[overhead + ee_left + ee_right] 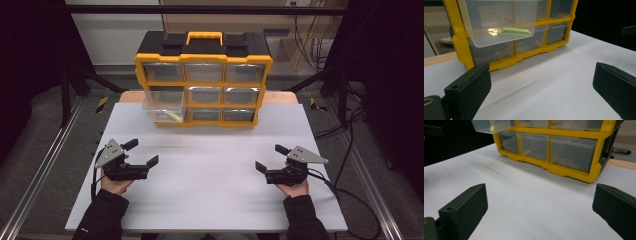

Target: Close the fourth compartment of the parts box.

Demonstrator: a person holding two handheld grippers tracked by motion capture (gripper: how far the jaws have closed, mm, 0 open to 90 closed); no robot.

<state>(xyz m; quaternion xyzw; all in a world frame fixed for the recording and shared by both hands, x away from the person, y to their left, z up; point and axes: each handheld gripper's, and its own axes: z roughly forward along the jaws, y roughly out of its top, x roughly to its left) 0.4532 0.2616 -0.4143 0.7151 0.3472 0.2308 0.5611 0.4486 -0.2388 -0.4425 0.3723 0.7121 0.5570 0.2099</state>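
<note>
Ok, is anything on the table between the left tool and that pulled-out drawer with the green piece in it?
Nothing visible. Bare white table lies between the open left tool and the pulled-out drawer of the yellow organizer. The green piece lies inside that drawer, behind its clear front wall.

This looks like a lab or workshop set up for recording. A flat white tabletop [210, 200] stands inside a frame of dark metal struts [67, 85], with silver aluminium rails [35, 185] along the grey floor and black cables [345, 165] trailing beside it. A yellow-and-black plastic parts organiser with clear drawers [203, 80] stands at the table's far edge, and more cables hang on the wall behind.
</note>
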